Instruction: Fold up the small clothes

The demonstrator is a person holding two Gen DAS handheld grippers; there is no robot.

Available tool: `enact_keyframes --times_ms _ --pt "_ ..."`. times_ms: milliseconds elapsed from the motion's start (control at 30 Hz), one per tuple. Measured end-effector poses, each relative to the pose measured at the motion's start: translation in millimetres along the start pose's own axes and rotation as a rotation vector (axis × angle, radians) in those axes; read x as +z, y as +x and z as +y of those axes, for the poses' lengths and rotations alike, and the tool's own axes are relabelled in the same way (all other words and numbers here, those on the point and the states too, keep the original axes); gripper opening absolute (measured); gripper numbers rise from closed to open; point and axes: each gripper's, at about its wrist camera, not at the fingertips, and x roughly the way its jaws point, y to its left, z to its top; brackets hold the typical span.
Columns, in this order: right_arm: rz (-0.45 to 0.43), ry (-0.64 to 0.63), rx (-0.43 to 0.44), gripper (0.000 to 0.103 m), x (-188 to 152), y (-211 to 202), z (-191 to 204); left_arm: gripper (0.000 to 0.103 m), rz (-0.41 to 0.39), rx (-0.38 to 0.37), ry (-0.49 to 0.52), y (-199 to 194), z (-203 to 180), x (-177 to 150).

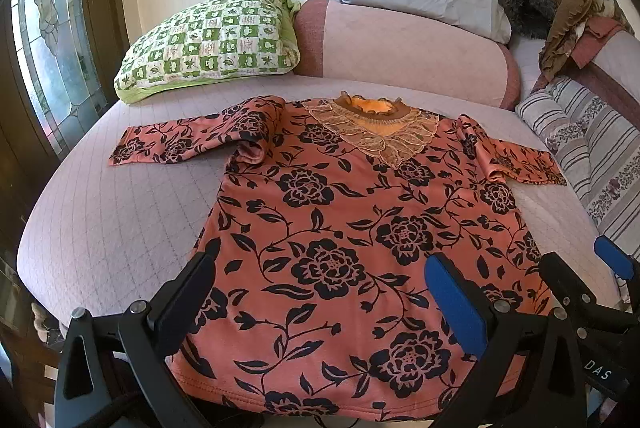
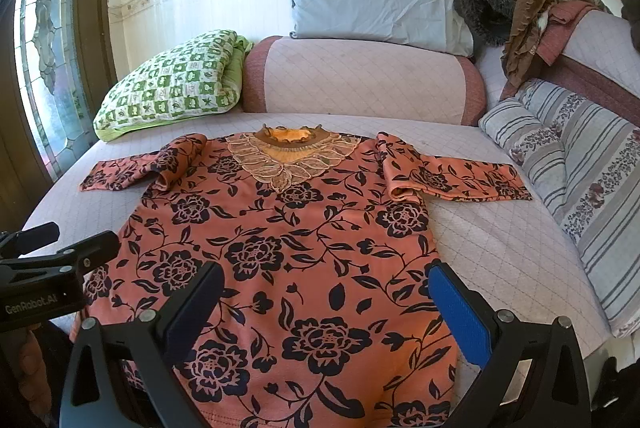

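An orange floral blouse (image 1: 340, 228) lies flat on the bed (image 1: 100, 220), sleeves spread. Both claws, left (image 1: 320, 304) and right (image 2: 324, 312), gape wide, apparently hovering above its hem, collar farthest ahead.

Orange black-flowered top (image 1: 340, 228) lies flat, face-up, sleeves spread.

An orange floral blouse (image 1: 336, 228) with a lace collar (image 1: 374, 132) is lying flat on a quilted pink bed (image 1: 100, 220), both sleeves spreading outward. The left gripper (image 1: 320, 308) is hovering with fingers spread wide above the hem, while the right gripper (image 1: 592, 268) is showing at the frame's right edge. A green checkered pillow (image 1: 208, 40) is resting behind.
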Motion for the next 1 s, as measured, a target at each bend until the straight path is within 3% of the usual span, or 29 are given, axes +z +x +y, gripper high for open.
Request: enact_keyframes --times_ms 1000 --pt "-0.004 0.0 0.003 0.103 1.9 1.8 1.6 0.103 0.004 0.0 -0.005 2.4 1.6 0.4"
